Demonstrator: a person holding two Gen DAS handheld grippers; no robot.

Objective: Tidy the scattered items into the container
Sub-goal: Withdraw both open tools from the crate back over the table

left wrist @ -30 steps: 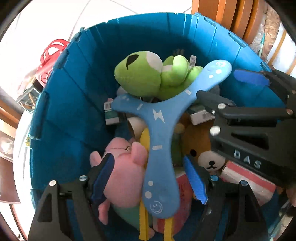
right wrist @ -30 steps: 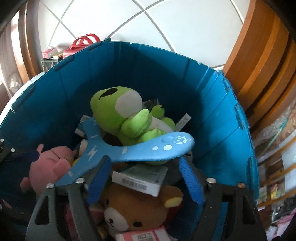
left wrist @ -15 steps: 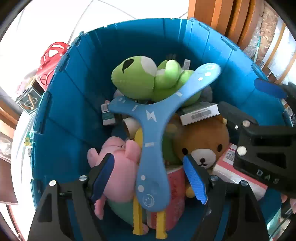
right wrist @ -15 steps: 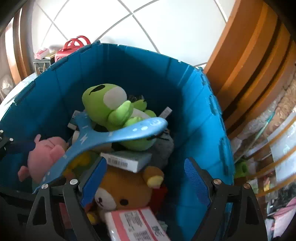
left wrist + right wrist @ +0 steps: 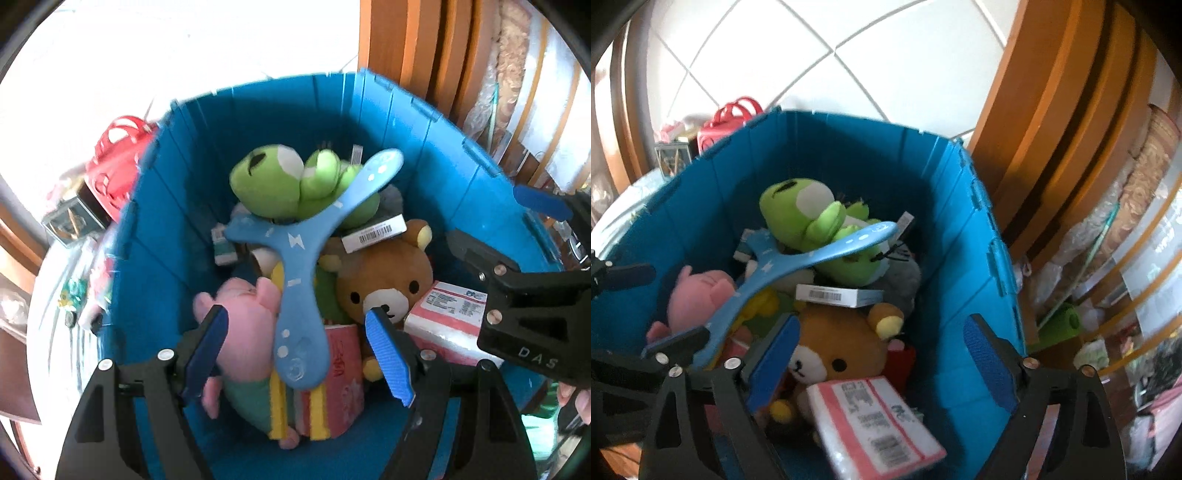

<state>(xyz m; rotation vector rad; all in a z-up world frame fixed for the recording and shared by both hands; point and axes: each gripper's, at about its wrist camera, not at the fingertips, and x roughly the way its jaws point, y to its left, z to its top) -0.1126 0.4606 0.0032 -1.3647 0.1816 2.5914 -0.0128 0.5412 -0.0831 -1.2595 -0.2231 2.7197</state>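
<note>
My left gripper (image 5: 295, 347) has its jaws spread wide and holds nothing. It hangs over the blue bin (image 5: 177, 229), looking down at the toys. My right gripper (image 5: 882, 362) is spread wide too, and empty. It sits above the bin's right wall, so one finger is over the toys and the other is outside.

Right under my left jaws lies the blue boomerang (image 5: 295, 280). It rests on top of the heap, with one arm leaning on the green frog (image 5: 269, 184), so it sits high and tilted. Beside it is the pink pig (image 5: 243, 325), squeezed against the wall. The brown bear (image 5: 384, 284) lies face up in the middle, with a small white box (image 5: 373, 232) on its head. A pink and white packet (image 5: 871, 417) leans near the bear.

I think the toys sit this way because they were dropped in one on another. The bin looks nearly full, so I judge the job is close to done.

Outside, a red basket (image 5: 114, 170) stands behind the bin.
</note>
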